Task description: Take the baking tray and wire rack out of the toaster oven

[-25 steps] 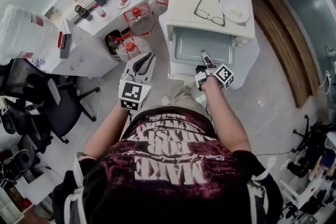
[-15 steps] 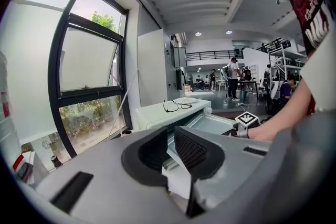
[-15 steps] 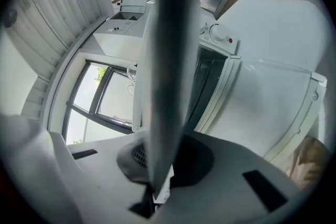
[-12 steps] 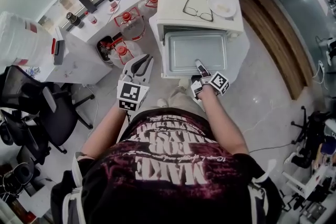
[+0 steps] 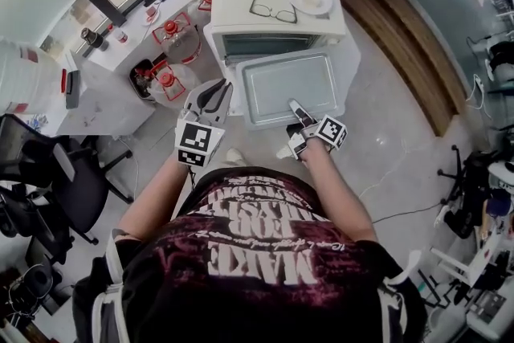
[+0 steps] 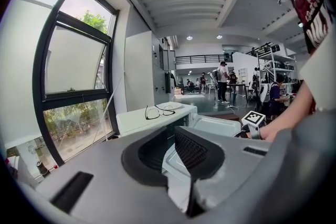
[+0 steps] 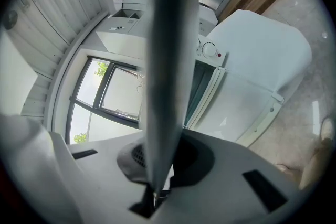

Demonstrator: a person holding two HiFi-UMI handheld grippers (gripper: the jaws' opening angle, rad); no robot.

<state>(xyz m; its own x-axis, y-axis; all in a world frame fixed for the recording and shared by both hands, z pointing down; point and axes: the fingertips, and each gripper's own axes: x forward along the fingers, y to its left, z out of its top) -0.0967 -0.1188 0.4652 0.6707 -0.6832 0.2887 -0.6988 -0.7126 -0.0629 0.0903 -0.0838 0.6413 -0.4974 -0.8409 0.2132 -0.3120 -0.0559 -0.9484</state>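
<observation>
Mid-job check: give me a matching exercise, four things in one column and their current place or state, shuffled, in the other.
1. baking tray
2. eyeglasses
3. left gripper
4. right gripper

A. jaws apart, empty
B. lying on top of the toaster oven
C. jaws shut on the tray's near edge
D. out in front of the oven's opening

Pairs: 1-D, 2-B, 3-A, 4-C

Head view looks down; both gripper views face the toaster oven (image 5: pixel 237 24).
</observation>
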